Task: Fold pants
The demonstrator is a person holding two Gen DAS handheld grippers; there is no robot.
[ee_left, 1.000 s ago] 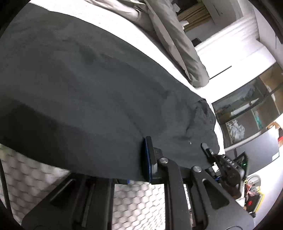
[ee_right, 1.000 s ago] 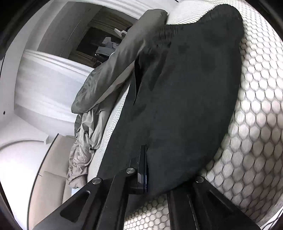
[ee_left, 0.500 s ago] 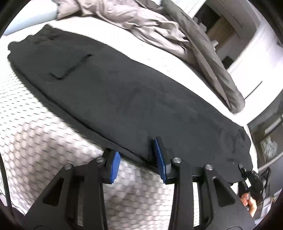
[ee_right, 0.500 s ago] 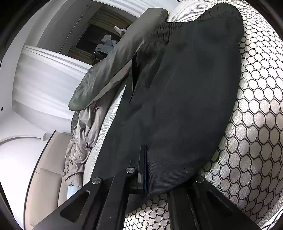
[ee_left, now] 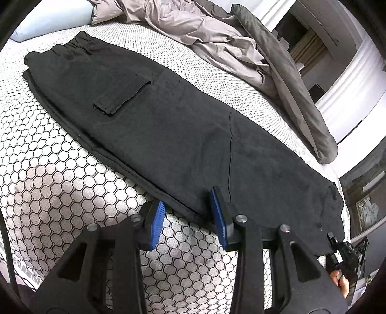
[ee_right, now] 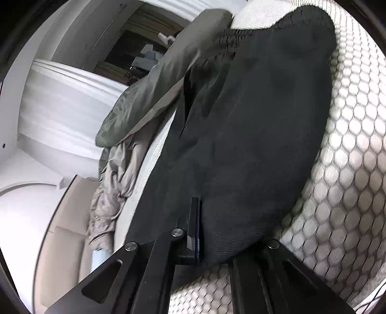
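Observation:
Black pants (ee_left: 183, 125) lie flat and lengthwise on the hexagon-patterned mattress (ee_left: 53, 174), waistband at the far left, a pocket flap facing up. My left gripper (ee_left: 188, 217) is open, its blue pads straddling the near edge of the pants without holding them. In the right wrist view the pants (ee_right: 253, 125) fill the middle. My right gripper (ee_right: 217, 231) is shut on the pants' leg end, with cloth draped over the right finger. The right gripper also shows at the far right of the left wrist view (ee_left: 347, 253).
A crumpled grey duvet (ee_left: 229, 41) lies along the far side of the bed, also in the right wrist view (ee_right: 154, 96). A light blue pillow (ee_left: 53, 21) sits at the far left. White wall and a dark doorway (ee_right: 144, 55) lie beyond.
My left gripper let go of the pants, opened and drew back from them. The pants now lie flat. My right gripper stays shut on the leg end.

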